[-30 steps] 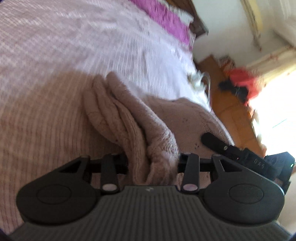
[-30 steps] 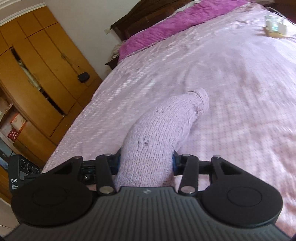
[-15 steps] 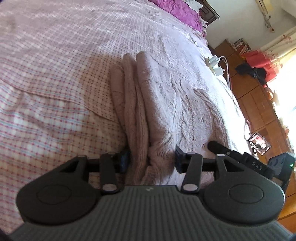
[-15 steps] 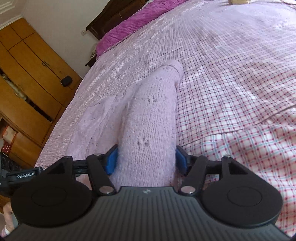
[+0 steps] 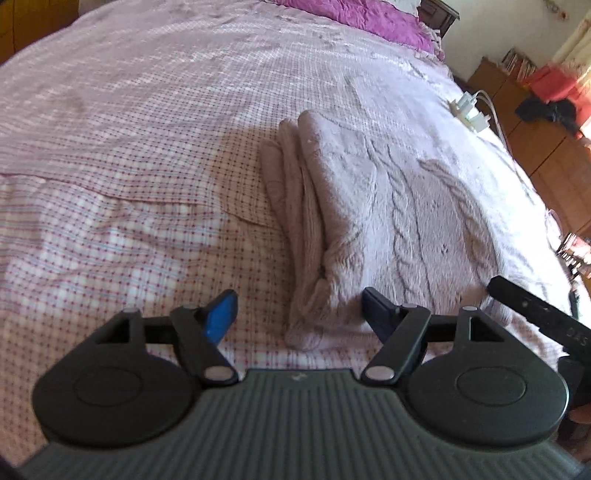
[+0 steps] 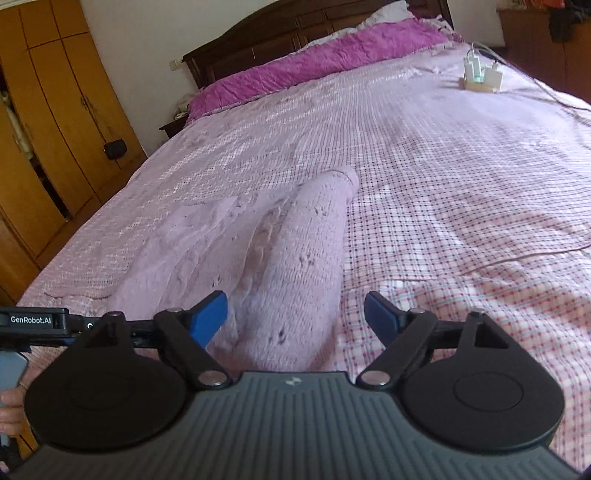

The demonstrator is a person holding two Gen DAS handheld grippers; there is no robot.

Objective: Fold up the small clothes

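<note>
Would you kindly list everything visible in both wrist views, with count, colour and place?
knitted sweater: one, pale pink, folded flat on the bed
bedspread: one, pink check, covers the bed
pillow cover: one, magenta, at the headboard
headboard: one, dark wood, far end
chargers: a white cluster, far right of the bed
wardrobe: one, orange-brown wood, left wall
left tongs: open, sweater edge between them, just been opening
right tongs: open, sleeve between them, just been opening

Your pale pink cable-knit sweater [image 5: 402, 206] lies flat on the checked bedspread [image 5: 147, 155], near its front edge. One sleeve [image 6: 306, 254] is folded lengthwise over the body, cuff pointing toward the headboard.
</note>
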